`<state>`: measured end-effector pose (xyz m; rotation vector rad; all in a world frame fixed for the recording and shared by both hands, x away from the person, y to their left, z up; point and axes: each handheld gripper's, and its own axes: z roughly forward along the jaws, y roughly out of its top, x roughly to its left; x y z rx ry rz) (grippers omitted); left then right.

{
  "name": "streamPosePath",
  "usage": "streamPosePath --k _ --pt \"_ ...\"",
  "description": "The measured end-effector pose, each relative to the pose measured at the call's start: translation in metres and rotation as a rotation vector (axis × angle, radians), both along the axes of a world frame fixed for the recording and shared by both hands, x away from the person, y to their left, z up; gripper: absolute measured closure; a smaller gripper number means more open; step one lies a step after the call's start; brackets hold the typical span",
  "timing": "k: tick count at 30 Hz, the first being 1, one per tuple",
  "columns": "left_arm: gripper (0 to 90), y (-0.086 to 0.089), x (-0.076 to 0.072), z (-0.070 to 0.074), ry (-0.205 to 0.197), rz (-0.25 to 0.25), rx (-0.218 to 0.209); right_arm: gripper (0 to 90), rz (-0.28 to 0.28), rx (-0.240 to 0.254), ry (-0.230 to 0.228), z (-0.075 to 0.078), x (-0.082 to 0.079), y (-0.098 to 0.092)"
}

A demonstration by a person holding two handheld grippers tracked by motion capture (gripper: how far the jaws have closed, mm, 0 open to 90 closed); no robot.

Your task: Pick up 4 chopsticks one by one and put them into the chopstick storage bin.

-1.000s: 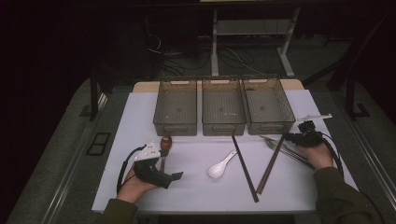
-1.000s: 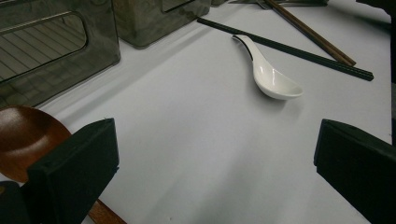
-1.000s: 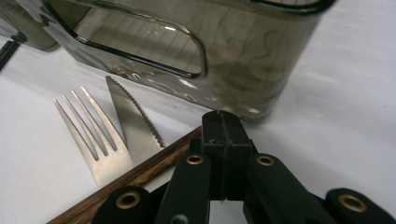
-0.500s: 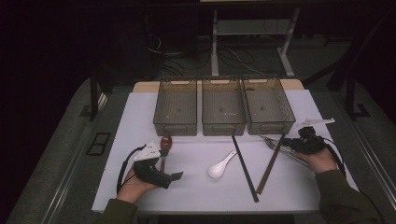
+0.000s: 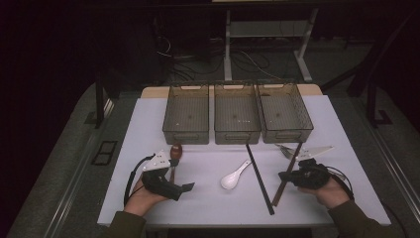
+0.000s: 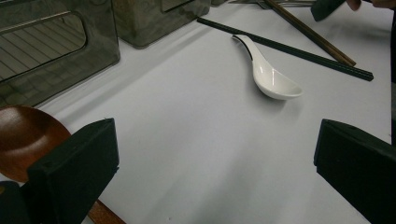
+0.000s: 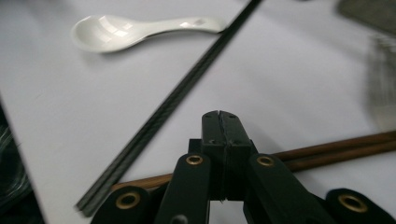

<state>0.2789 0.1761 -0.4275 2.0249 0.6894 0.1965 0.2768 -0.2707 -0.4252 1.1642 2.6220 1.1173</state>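
The counter (image 5: pixel 148 124) has a plain white cover. The 3 bins (image 5: pixel 236 119) are of smoky grey see-through plastic with a fine line pattern on the bottom. The soup spoon (image 5: pixel 235 177) is glossy white. One pair of chopsticks (image 5: pixel 259 177) is black, the other chopsticks (image 5: pixel 287 173) are brown. The wooden spoon (image 5: pixel 175 151) is reddish brown. Both grippers have black fingers (image 6: pixel 74 172), and the right gripper (image 7: pixel 219 128) shows brass-coloured rivets.

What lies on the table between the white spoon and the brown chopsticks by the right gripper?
In the high view, the black chopsticks lie between the white spoon and the brown chopsticks, running diagonally across the white table. The right gripper view shows the same order.
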Motion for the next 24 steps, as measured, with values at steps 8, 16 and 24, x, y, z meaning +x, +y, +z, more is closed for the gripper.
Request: streamPosePath --k 8,16,24 --pt "0.0 -0.001 0.000 -0.001 0.004 -0.002 0.002 88.9 0.103 -0.040 0.034 -0.009 -0.018 0.022" --pt "0.0 -0.001 0.000 -0.001 0.007 -0.003 0.004 88.9 0.141 -0.068 0.046 -0.014 -0.023 0.031" --pt "0.0 -0.001 0.000 -0.001 0.007 -0.002 0.002 88.9 0.143 -0.086 0.050 -0.015 -0.025 0.029"
